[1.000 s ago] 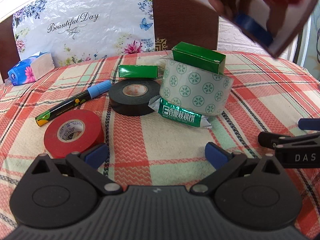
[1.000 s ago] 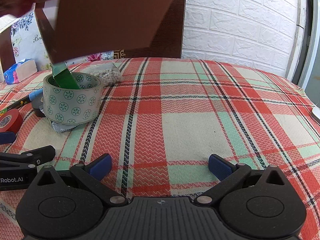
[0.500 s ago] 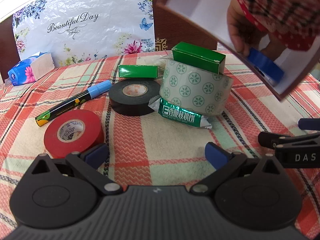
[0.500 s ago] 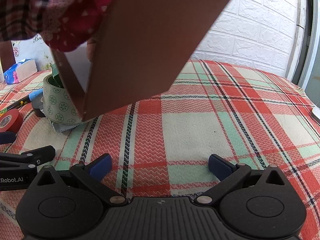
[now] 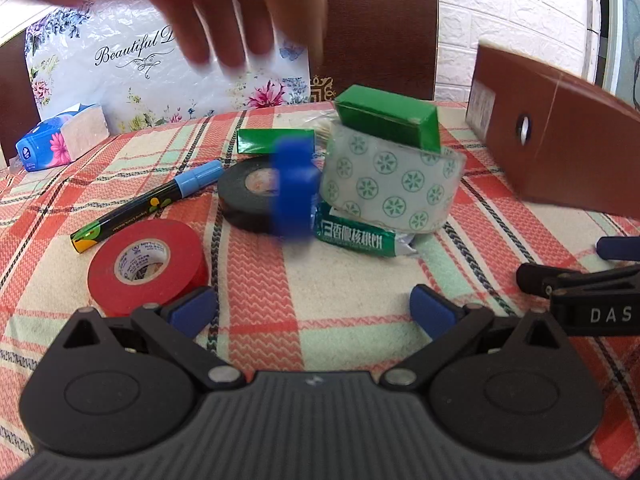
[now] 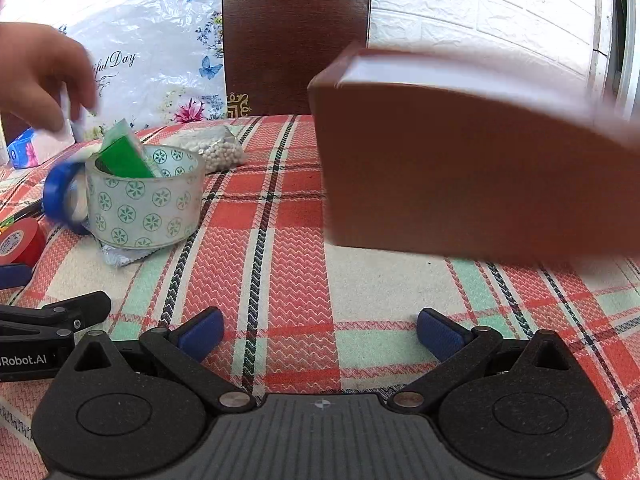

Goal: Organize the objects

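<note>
left gripper (image 5: 312, 304): fingers standing apart, gripping nothing; red tape roll (image 5: 148, 266) lying just beside its left finger | right gripper (image 6: 320, 334): fingers spread wide, empty; brown box (image 6: 472, 176) sitting ahead on the tabletop (image 6: 280, 280) | blurred blue tape roll (image 5: 294, 188) standing on edge between black tape roll (image 5: 248, 200) and patterned tape roll (image 5: 392, 184), well beyond both grippers

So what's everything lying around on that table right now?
Tape rolls: four; red front left, black centre, blurred blue upright, patterned white-green.
Green boxes: two; one on patterned roll, one behind.
Green foil packet: one, under patterned roll.
Marker: one, black, blue cap, left.
Brown box: one, right.
Bead bag: one, white.
Tissue pack: one, blue.
Hand: one, above.
Left gripper, right gripper: open, empty.
</note>
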Demonstrator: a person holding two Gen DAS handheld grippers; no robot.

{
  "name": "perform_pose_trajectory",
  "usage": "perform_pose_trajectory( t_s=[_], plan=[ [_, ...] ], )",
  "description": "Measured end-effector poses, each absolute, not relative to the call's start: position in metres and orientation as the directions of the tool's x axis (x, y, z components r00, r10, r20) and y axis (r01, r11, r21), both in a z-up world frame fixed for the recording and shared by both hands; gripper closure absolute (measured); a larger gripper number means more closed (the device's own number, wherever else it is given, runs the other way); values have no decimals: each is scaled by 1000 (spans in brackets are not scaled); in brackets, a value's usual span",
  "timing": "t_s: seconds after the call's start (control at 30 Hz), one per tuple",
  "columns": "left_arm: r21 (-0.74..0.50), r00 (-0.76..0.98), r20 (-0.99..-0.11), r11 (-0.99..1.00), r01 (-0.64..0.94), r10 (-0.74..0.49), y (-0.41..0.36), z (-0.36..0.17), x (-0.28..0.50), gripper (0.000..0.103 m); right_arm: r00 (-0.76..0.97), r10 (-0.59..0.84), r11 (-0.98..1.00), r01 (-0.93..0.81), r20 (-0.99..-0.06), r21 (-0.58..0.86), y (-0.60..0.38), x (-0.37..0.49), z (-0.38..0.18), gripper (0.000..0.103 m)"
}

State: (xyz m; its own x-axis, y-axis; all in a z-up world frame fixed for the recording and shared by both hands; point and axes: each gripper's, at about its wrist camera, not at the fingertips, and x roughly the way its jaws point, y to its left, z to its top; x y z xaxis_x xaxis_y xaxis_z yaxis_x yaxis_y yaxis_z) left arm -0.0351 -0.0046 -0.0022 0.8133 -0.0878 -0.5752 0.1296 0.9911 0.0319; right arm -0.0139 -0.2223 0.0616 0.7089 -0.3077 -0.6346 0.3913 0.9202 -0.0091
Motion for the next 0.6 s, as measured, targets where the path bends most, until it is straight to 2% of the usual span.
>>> perform_pose_trajectory(
  t_s=[0.6],
  plan=[
    [26,814,-573,991,129,-91,-2,-3,-33,0,709,-315,919,394,-631,-15,-219,-15,62,0]
  ],
)
